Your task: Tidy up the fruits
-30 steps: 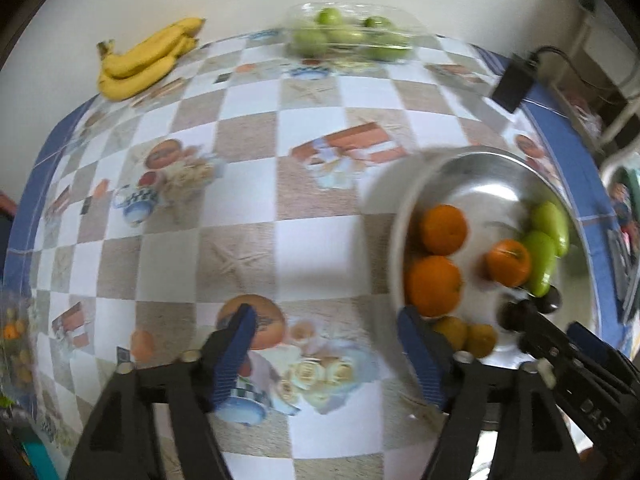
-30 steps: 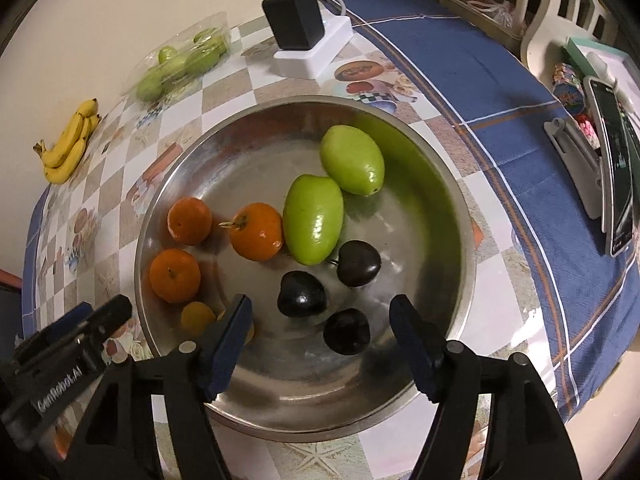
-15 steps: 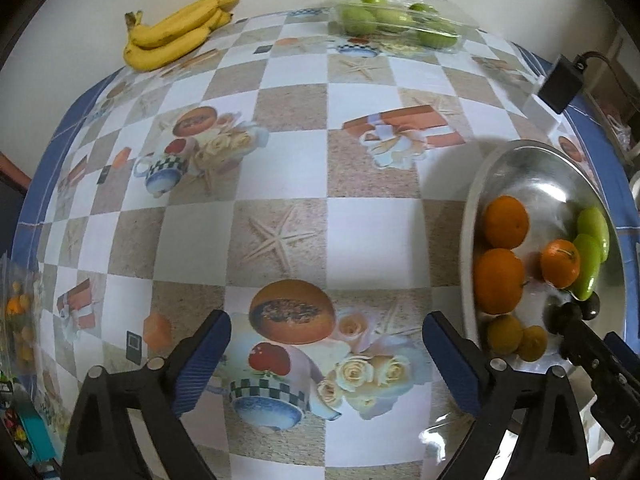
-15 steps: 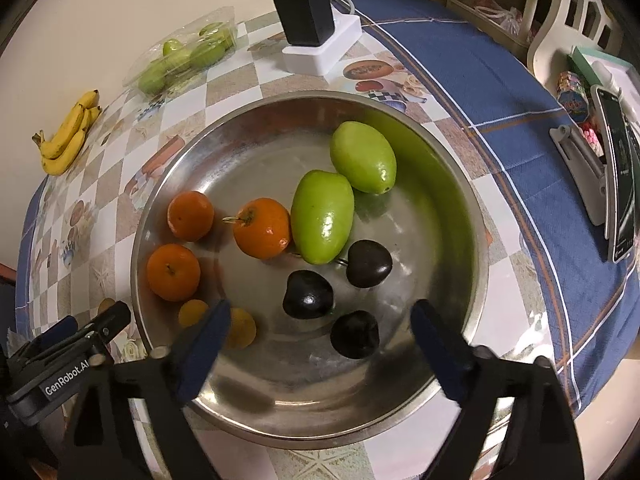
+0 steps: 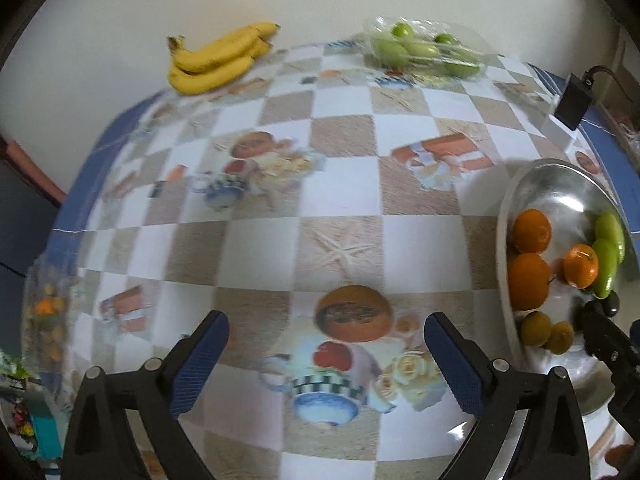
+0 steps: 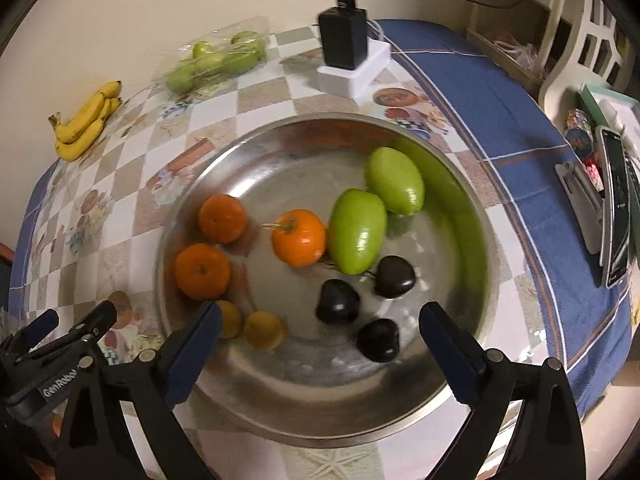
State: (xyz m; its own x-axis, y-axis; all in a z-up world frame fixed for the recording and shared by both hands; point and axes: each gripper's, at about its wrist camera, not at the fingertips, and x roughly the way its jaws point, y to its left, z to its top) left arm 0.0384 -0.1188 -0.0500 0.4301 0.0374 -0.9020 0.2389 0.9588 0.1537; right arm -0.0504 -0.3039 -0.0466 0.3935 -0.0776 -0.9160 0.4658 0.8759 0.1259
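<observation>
A steel bowl holds three oranges, two green mangoes, three dark plums and two small yellow fruits. My right gripper is open and empty above the bowl's near side. My left gripper is open and empty over the bare checkered tablecloth, left of the bowl. A banana bunch and a clear pack of green fruit lie at the table's far edge.
A black charger on a white power block stands behind the bowl. A phone on a stand and small items sit at the right on the blue cloth. A bag of small orange fruit lies at the table's left edge.
Both grippers have opened wider. The left gripper has swung left, away from the bowl, toward the bananas. The right gripper has pulled back a little over the bowl.
</observation>
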